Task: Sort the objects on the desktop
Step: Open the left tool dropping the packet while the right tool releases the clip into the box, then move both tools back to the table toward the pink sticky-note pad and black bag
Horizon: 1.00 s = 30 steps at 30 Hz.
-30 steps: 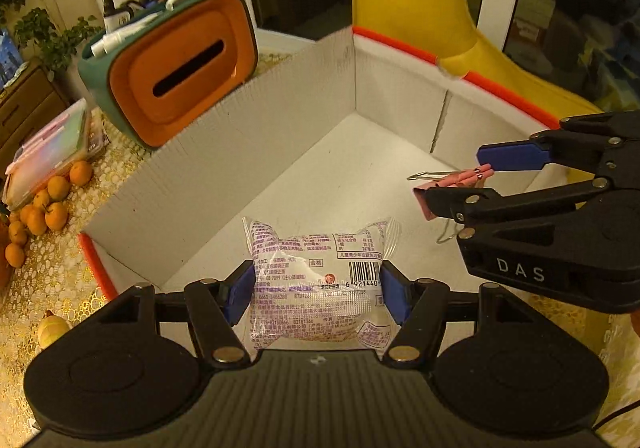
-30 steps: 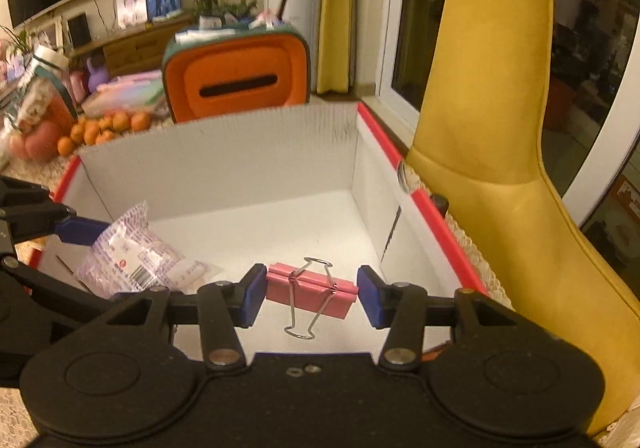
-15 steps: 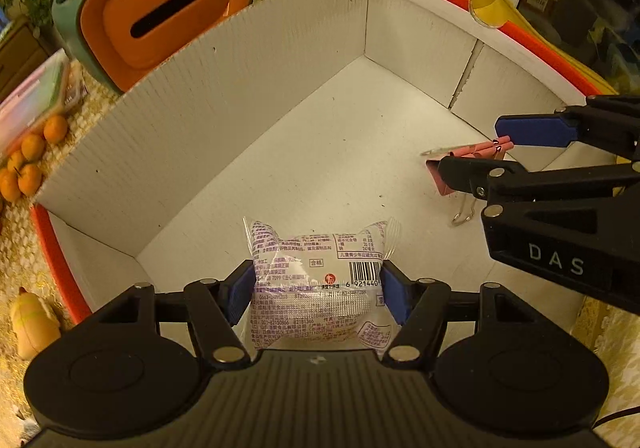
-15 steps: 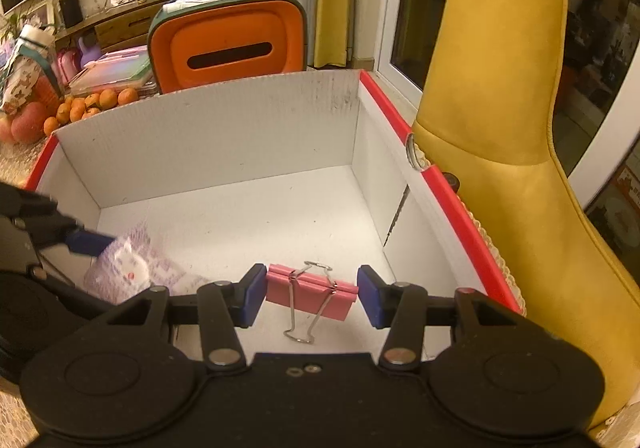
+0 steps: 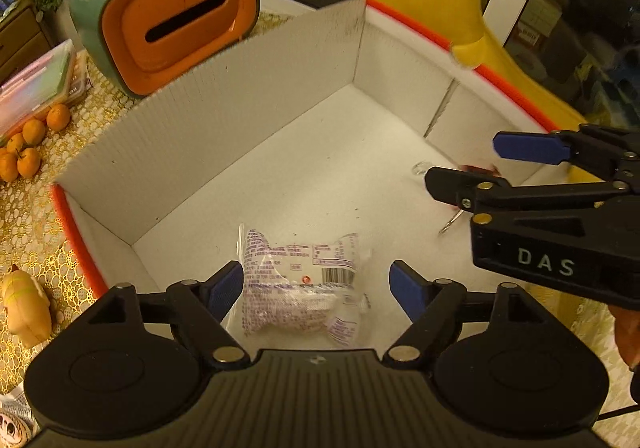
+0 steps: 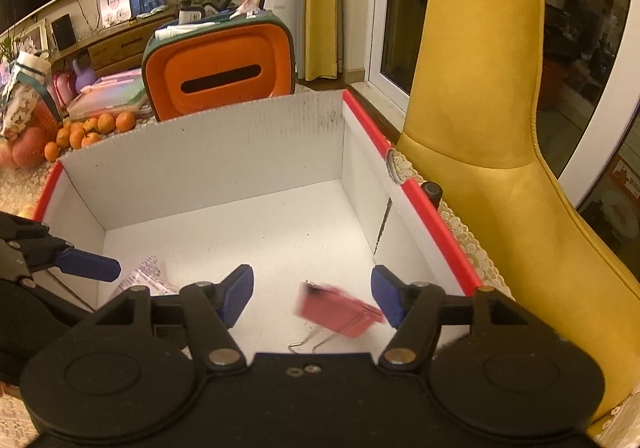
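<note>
White box holds snack packet and pink binder clip — left gripper and right gripper both spread wide, gripping nothing.

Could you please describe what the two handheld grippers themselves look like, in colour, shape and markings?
Both are matte black plastic. The left gripper has two round side discs, a ribbed centre plate, silver pivot pins and blue pads on its fingers. The right gripper matches it, and its side reads DAS in white letters.

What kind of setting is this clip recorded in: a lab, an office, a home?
Most likely a home living room. A yellow upholstered chair stands by glass doors, framed photos sit on a wooden sideboard, and mandarins lie on a lace tablecloth beside the white cardboard box.
</note>
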Each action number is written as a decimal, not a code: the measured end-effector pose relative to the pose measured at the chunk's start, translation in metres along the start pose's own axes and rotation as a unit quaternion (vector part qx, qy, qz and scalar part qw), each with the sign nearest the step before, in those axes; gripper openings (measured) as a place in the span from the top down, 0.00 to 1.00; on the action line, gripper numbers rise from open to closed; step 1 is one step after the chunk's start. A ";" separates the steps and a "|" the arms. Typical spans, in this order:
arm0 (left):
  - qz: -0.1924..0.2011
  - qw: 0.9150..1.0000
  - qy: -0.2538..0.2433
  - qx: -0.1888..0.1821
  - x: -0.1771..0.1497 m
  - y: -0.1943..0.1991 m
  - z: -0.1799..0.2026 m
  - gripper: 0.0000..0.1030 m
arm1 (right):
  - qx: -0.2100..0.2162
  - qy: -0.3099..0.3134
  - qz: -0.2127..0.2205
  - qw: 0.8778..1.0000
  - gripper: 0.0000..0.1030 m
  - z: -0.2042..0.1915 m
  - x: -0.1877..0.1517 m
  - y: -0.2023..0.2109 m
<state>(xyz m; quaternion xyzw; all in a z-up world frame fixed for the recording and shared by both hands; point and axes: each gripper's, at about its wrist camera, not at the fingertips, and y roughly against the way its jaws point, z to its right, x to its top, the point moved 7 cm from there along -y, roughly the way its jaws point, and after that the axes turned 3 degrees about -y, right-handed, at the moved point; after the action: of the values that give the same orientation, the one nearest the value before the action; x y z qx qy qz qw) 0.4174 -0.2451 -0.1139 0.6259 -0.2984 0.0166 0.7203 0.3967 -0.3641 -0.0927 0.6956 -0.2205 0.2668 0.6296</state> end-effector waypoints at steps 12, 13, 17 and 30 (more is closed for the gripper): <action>0.080 0.996 0.029 0.003 -0.022 0.071 0.002 0.23 | 0.020 0.003 0.024 1.000 0.36 -0.018 0.001 0.052; 0.086 0.996 0.031 0.005 -0.026 0.077 0.001 0.23 | 0.022 0.005 0.026 0.999 0.36 -0.019 0.000 0.057; 0.104 0.994 0.037 0.002 -0.039 0.102 -0.001 0.23 | 0.033 0.004 0.033 0.999 0.36 -0.027 -0.004 0.076; 0.155 0.987 0.018 0.028 -0.095 0.170 -0.012 0.23 | 0.071 0.033 0.057 0.995 0.35 -0.082 -0.026 0.132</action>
<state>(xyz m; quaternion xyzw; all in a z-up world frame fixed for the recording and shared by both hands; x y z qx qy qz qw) 0.2770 -0.1638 -0.0052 0.5914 -0.3785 0.1480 0.6965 0.2845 -0.2984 -0.0044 0.7157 -0.2191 0.3404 0.5690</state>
